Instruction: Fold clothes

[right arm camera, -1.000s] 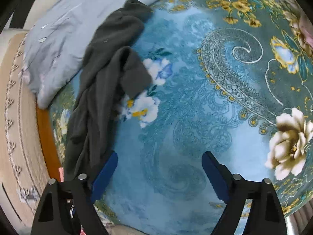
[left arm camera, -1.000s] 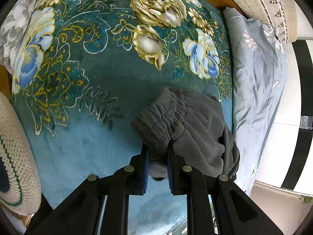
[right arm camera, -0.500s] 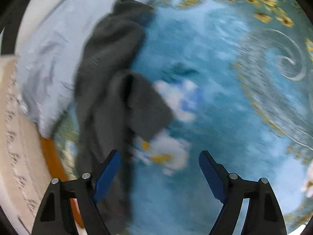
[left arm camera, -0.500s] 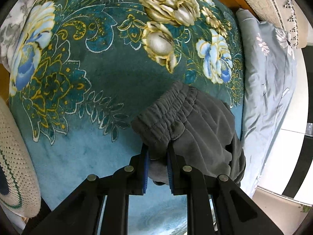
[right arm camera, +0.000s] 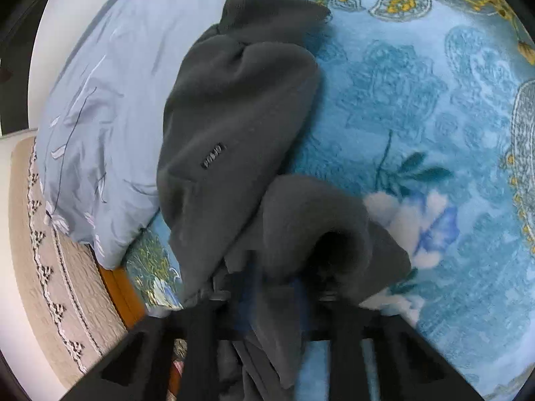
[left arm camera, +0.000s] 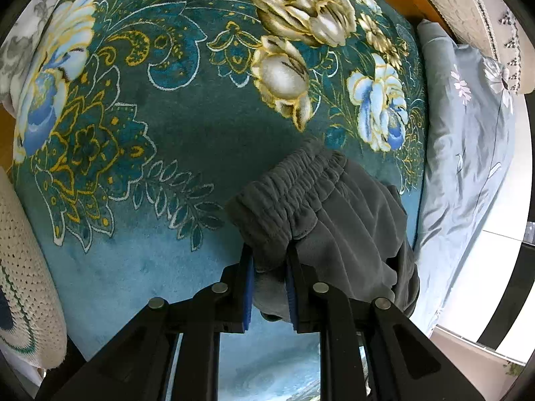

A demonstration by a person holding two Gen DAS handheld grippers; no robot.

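I have the dark grey fleece trousers with the gathered elastic waistband (left arm camera: pixel 321 214) lying crumpled on the teal plush floral blanket (left arm camera: pixel 140 167) that covers the bed, close to its edge, where one part lies over onto the pale grey-blue flower-printed pillow (right arm camera: pixel 100 107). My left gripper (left arm camera: pixel 269 287) is pinched narrow on a bunch of cloth just under the waistband, blue pads pressing the fleece from both sides. My right gripper (right arm camera: pixel 277 287) sits in a blurred heap of the trouser leg; its jaws have snapped down almost to nothing, with a fold of the cloth between them, so I judge it has a pinch of the leg. The fabric looks thick, soft and limp, light enough to lift but prone to sag and drag on the velvety blanket. The ribbed waistband is the firmest, bulkiest place to hold; for the legs I would take the hems or side seams. A small dark woven label (right arm camera: pixel 212 157) shows on the upper leg.
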